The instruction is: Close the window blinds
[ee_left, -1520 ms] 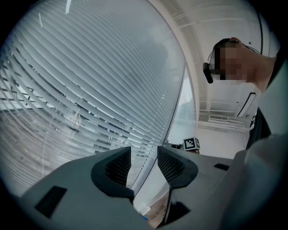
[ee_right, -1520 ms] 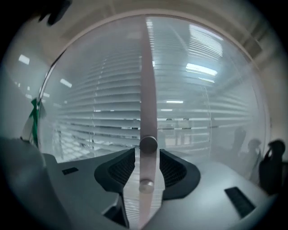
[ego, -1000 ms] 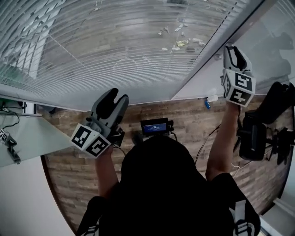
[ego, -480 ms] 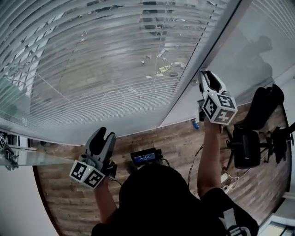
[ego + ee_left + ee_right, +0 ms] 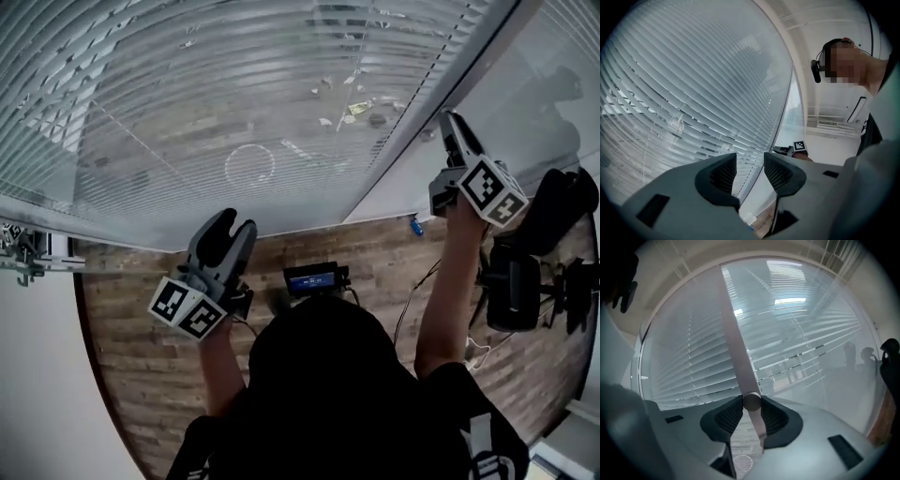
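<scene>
Since twisting the wand (image 5: 736, 343) is presumably what tilts the slats, the right gripper (image 5: 751, 414) has its fingers clamped on that rod at the right edge of the blinds (image 5: 234, 94), while the left gripper (image 5: 232, 227) hangs lower, fingers apart, holding nothing, probably just waiting
</scene>
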